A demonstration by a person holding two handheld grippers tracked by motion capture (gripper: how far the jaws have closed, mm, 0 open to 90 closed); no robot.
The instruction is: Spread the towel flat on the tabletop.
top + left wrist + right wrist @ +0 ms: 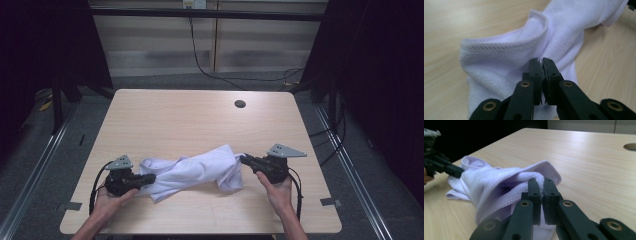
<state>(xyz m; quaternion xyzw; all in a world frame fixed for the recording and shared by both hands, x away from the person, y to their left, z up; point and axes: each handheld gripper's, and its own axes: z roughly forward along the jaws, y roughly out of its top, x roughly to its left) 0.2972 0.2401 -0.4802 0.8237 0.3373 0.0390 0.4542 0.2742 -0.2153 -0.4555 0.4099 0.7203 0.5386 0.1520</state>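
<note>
A white towel (192, 171) lies bunched in a loose, twisted roll on the near half of a pale wooden bench (200, 120). The round cable hole (240, 104) in the bench sits well beyond the towel, toward the far edge.

A person's two hands reach in from the near edge of the bench, each holding a black two-jaw tool. The left tool (150, 178) meets the towel's left end, and the right tool (243, 160) meets the towel's right end, so the towel stretches between them.

In the left gripper view, the left tool (541, 60) has its jaws nearly together, pinching a fold of towel just inside the stitched hem (499, 41). In the right gripper view, the right tool (541, 180) is likewise clamped narrow on a rolled edge of towel, with cloth caught between the jaws. Farther along the towel in that view, the other tool (457, 172) touches the opposite end.

The towel looks like soft, light terry cloth. It appears limp, so it will likely sag and fold wherever it is not supported. It should not slip easily, since the fuzzy surface gives the jaws grip. The hemmed edges and corners seem the best places to hold, being firmer and thicker than the middle. Nothing about it looks fragile.
</note>
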